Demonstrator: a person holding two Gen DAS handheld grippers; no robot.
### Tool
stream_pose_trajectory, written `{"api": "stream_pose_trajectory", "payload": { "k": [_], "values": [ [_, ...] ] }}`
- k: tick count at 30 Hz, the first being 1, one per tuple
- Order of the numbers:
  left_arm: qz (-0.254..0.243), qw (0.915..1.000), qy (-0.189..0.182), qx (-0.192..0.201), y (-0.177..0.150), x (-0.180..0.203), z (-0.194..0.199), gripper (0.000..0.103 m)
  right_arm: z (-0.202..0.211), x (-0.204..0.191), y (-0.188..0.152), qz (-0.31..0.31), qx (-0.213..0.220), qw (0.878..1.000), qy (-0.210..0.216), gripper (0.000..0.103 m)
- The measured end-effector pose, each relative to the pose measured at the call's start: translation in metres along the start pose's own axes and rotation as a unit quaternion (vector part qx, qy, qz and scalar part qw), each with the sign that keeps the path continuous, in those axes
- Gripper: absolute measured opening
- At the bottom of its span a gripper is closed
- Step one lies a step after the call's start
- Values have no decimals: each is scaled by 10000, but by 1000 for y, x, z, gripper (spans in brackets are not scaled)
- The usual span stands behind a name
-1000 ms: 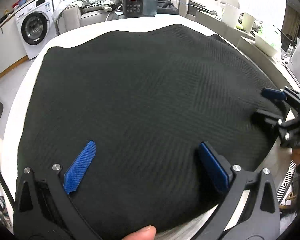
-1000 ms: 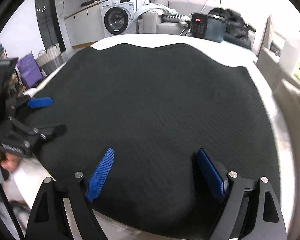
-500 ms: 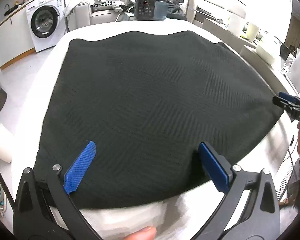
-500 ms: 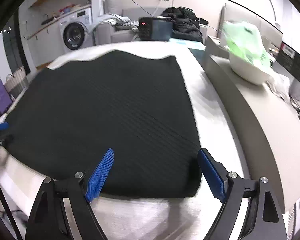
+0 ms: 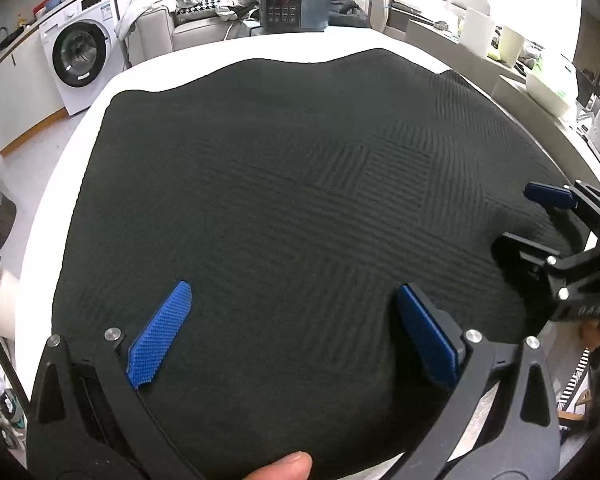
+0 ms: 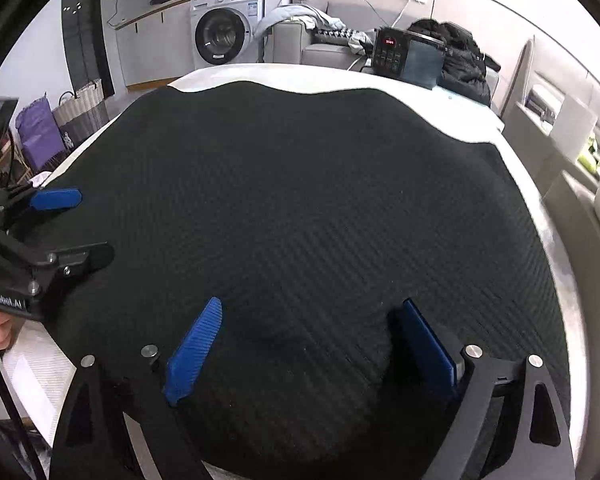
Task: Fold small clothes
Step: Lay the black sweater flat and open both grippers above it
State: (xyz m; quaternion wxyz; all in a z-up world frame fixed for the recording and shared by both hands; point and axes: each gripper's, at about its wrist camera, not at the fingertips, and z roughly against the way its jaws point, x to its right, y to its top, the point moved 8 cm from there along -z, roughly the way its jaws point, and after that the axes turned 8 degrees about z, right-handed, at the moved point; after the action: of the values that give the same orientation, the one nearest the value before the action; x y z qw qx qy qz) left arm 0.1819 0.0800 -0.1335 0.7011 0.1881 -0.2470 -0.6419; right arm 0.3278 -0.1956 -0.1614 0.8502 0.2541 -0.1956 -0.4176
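Note:
A large black ribbed cloth (image 5: 300, 208) lies spread flat over a white table (image 5: 80, 120); it also fills the right wrist view (image 6: 320, 208). My left gripper (image 5: 296, 312) is open and empty, its blue pads above the cloth's near edge. My right gripper (image 6: 312, 328) is open and empty above the cloth's near right part. The right gripper shows at the right edge of the left wrist view (image 5: 516, 220), the left gripper at the left edge of the right wrist view (image 6: 76, 224). No small garment is visible.
A black appliance with a red display (image 5: 292, 8) stands at the table's far edge. A washing machine (image 5: 80, 60) and a sofa with clothes (image 5: 188, 12) are behind. A counter with white containers (image 5: 540, 80) runs along the right. Baskets (image 6: 80, 108) stand on the floor at left.
Both grippers drew back toward the near edge half a second ago, the right one swinging right. They are now back over the cloth, both still open.

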Motion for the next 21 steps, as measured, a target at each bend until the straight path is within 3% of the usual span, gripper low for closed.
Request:
{"api": "stream_pose_trajectory", "payload": {
  "k": [6, 10, 12, 21],
  "values": [
    [69, 10000, 60, 20, -3, -9, 1, 102, -1, 4, 0, 64, -4, 10000, -60, 95],
    [191, 9998, 35, 6, -9, -23, 10, 102, 12, 19, -13, 53, 22, 9994, -327, 96],
    [300, 9995, 90, -12, -13, -35, 15, 102, 16, 32, -20, -165, 13, 9997, -167, 97],
    [1041, 9917, 755, 32, -32, -101, 44, 102, 52, 109, -63, -817, -222, 9931, -816, 97]
  ]
}}
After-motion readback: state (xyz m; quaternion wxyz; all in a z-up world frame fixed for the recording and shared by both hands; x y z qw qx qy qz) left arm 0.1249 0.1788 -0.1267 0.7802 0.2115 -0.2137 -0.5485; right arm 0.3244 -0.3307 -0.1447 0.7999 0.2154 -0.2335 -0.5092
